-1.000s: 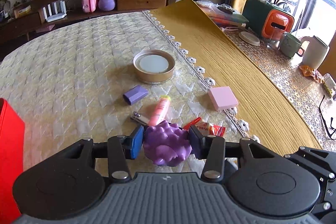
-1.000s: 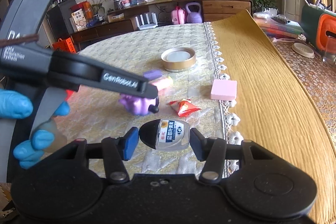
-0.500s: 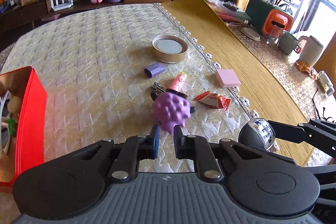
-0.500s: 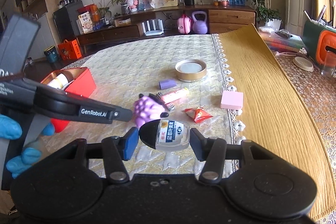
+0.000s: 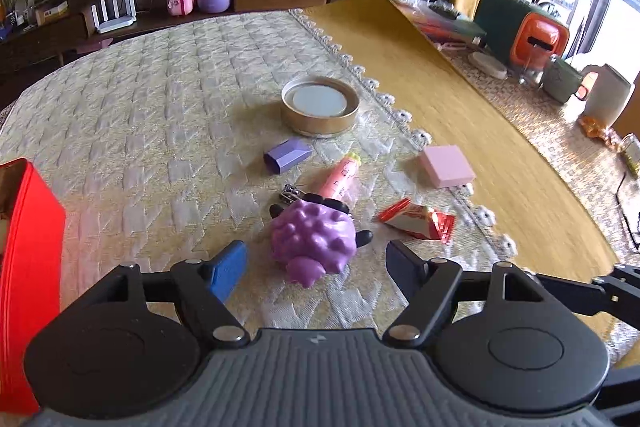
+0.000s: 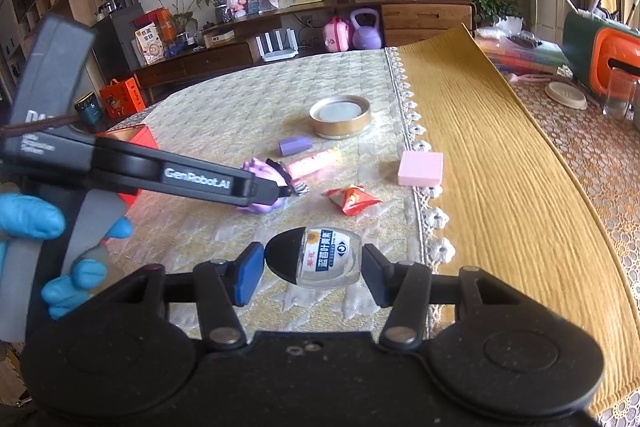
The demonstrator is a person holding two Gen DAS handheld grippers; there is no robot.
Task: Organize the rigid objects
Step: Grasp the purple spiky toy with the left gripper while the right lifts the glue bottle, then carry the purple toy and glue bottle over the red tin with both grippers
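A knobbly purple toy (image 5: 312,239) lies on the cream cloth, close to my left gripper (image 5: 316,265). Its jaws are opening and stand wide to either side of the toy, with neither pad touching it. My right gripper (image 6: 312,265) is shut on a small clear bottle (image 6: 320,259) with a black cap and a blue label, held above the cloth. A pink tube (image 5: 340,179), a nail clipper (image 5: 290,193), a purple block (image 5: 287,155), a pink square block (image 5: 446,165) and a red snack packet (image 5: 416,219) lie just beyond.
A red box (image 5: 28,267) stands at the left edge of the table. A round gold tin lid (image 5: 320,107) sits further back. Yellow cloth (image 5: 460,87) covers the right side, with cups and an orange container behind it. A gloved hand (image 6: 28,219) holds the left gripper.
The left gripper held the purple toy a second ago, then stood shut behind it after drawing back. Now its jaws are wide and close around the toy. The right gripper kept the bottle.
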